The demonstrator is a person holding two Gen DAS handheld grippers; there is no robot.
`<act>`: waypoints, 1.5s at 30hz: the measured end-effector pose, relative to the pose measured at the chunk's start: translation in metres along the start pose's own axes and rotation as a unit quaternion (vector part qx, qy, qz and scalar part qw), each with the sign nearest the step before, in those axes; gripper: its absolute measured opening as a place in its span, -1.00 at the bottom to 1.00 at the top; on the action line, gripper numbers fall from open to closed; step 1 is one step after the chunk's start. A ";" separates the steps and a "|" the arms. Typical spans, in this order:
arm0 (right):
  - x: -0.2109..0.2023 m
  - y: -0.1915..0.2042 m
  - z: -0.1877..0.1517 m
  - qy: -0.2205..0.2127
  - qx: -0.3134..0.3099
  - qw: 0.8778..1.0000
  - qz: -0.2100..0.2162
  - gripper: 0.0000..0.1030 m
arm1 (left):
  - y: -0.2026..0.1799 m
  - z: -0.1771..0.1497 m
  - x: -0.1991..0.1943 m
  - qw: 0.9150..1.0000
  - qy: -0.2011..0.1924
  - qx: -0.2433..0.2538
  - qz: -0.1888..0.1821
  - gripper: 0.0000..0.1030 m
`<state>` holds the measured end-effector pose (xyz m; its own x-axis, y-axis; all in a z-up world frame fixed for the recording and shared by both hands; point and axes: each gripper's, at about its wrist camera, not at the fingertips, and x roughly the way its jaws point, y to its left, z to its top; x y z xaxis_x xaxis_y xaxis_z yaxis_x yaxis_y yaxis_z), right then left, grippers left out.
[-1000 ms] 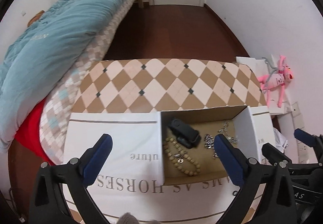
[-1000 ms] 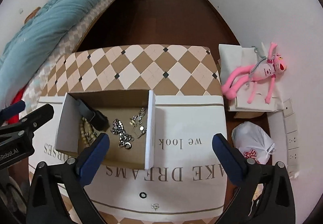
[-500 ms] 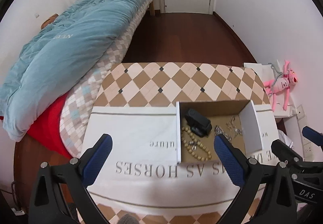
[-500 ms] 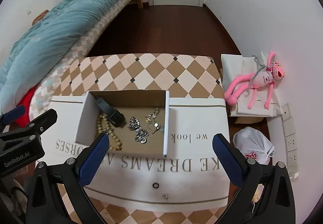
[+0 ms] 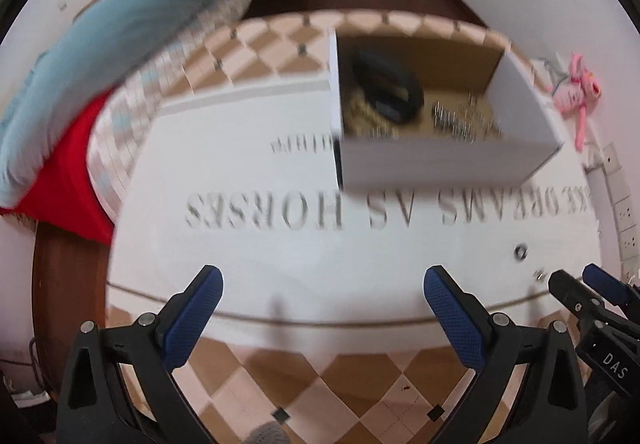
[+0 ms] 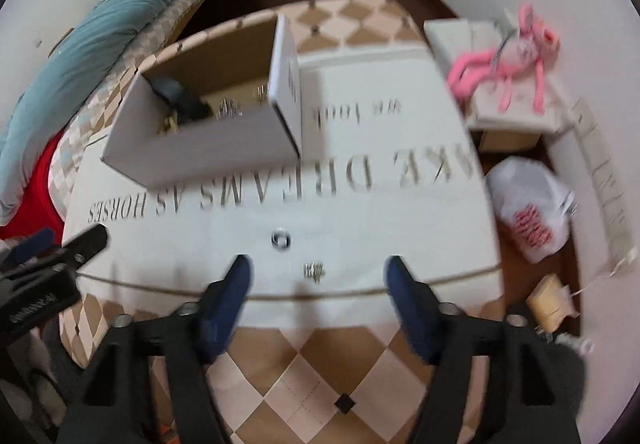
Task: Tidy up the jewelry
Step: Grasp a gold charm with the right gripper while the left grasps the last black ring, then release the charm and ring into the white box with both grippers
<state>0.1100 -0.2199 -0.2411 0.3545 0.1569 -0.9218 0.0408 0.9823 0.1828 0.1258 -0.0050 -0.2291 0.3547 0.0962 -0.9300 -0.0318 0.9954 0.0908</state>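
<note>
A white cardboard box (image 5: 440,163) (image 6: 208,151) stands on a white printed cloth and holds a black case (image 5: 386,87), wooden beads and silver chains (image 5: 460,121). A small silver ring (image 6: 281,240) and a small sparkly piece (image 6: 314,271) lie loose on the cloth; both also show in the left wrist view, the ring (image 5: 520,252) near the right edge. My right gripper (image 6: 318,276) is open and empty, low over the cloth, with the sparkly piece between its fingertips. My left gripper (image 5: 320,284) is open and empty over bare cloth, left of the ring.
The cloth (image 6: 360,211) covers a checkered table (image 6: 304,364). A bed with a blue quilt (image 5: 100,43) lies left. A pink plush toy (image 6: 516,55) on white boxes and a white plastic bag (image 6: 528,211) sit right of the table.
Both grippers have dropped low and pulled back toward the table's near edge. The box now looks farther away. The right gripper has come down around the sparkly piece. Both views are motion-blurred.
</note>
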 end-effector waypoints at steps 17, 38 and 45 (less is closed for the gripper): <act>0.025 0.002 -0.014 -0.028 -0.019 0.999 0.002 -0.76 | -0.027 -0.005 0.017 1.000 0.019 0.022 -0.003 0.99; -0.016 -0.083 0.010 -0.058 0.064 0.996 -0.015 -0.75 | -0.147 0.008 0.023 0.986 -0.002 0.135 -0.093 -0.80; -0.027 -0.074 0.016 -0.069 0.063 0.996 0.003 -0.75 | -0.132 0.008 0.011 0.988 -0.008 0.118 -0.103 -0.80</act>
<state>0.1126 -0.2981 -0.2240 0.4801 0.1379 -0.8663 0.1521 0.9595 0.2371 0.1412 -0.1353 -0.2489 0.3460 -0.1108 -0.9317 0.2610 0.9652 -0.0178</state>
